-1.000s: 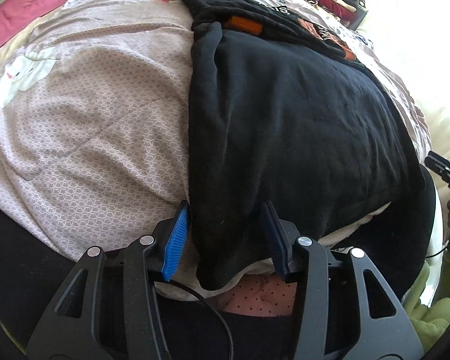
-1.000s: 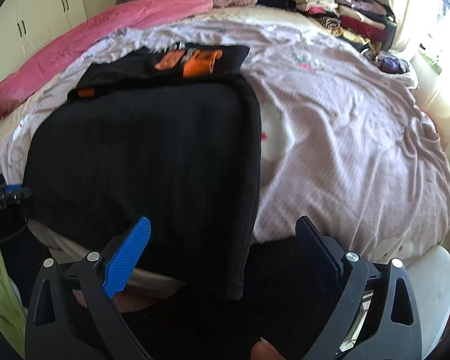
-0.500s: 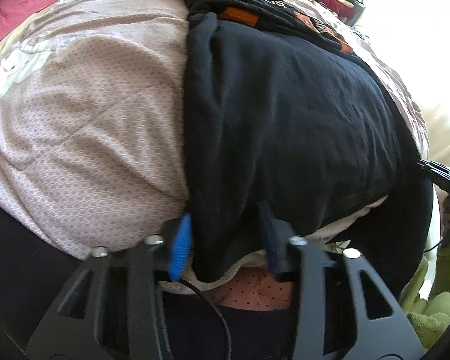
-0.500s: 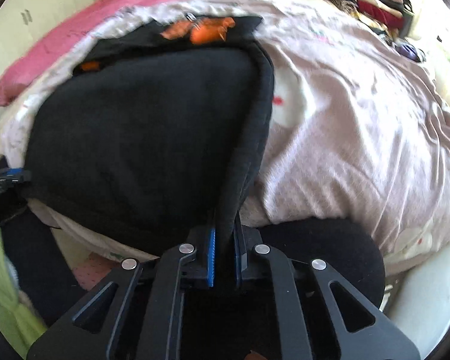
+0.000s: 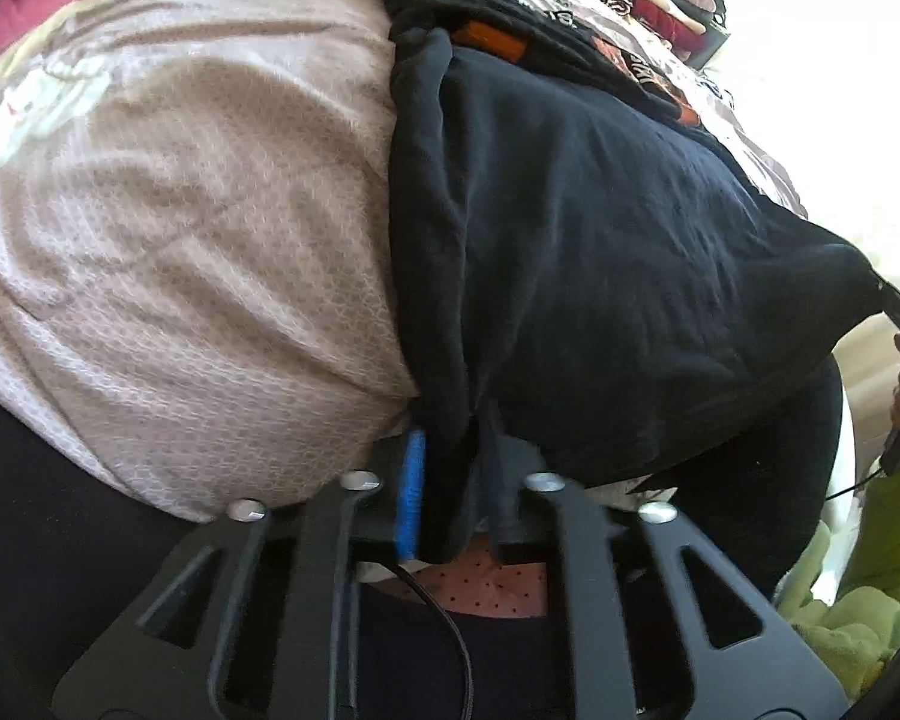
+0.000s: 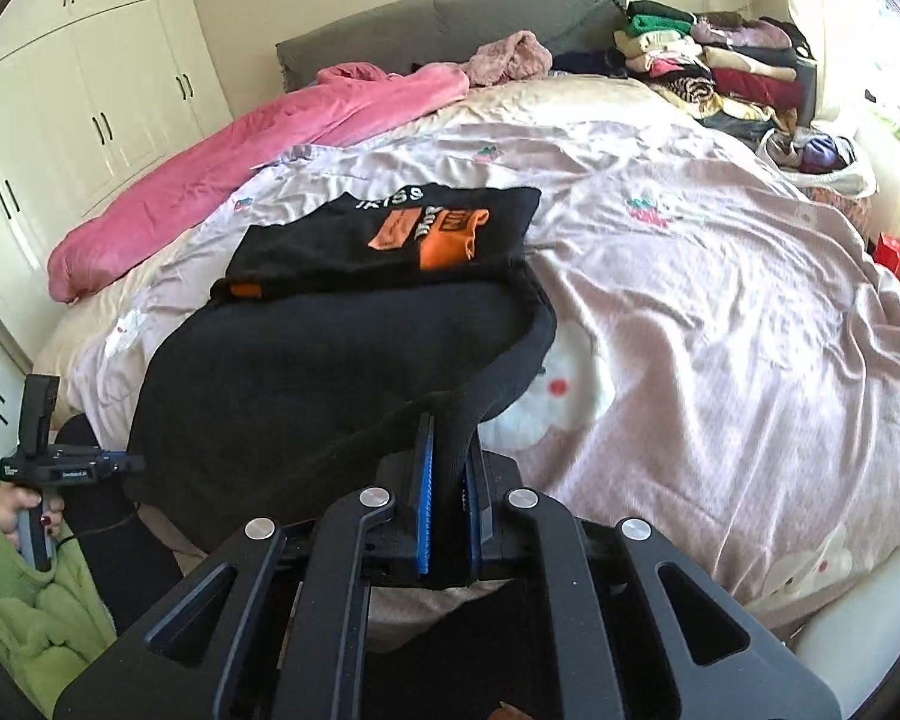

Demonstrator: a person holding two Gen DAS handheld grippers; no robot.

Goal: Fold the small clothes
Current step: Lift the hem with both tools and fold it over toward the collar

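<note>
A black garment (image 5: 600, 252) lies spread on the pale patterned bedspread (image 5: 198, 240), its near edge hanging over the bed's front. My left gripper (image 5: 450, 492) is shut on the garment's near left corner. My right gripper (image 6: 447, 498) is shut on the near right corner of the same black garment (image 6: 306, 396) and lifts that edge up off the bed. A folded black shirt with orange print (image 6: 414, 228) lies just beyond it, also showing in the left wrist view (image 5: 570, 60).
A pink blanket (image 6: 252, 150) lies along the bed's far left. Stacked folded clothes (image 6: 708, 66) sit at the far right corner. White wardrobes (image 6: 72, 96) stand left. The bedspread (image 6: 720, 312) stretches to the right. The other gripper (image 6: 60, 462) shows at left.
Both grippers went from open to shut on the garment's near corners, the right before the left. The right gripper has risen, lifting its corner off the bed.
</note>
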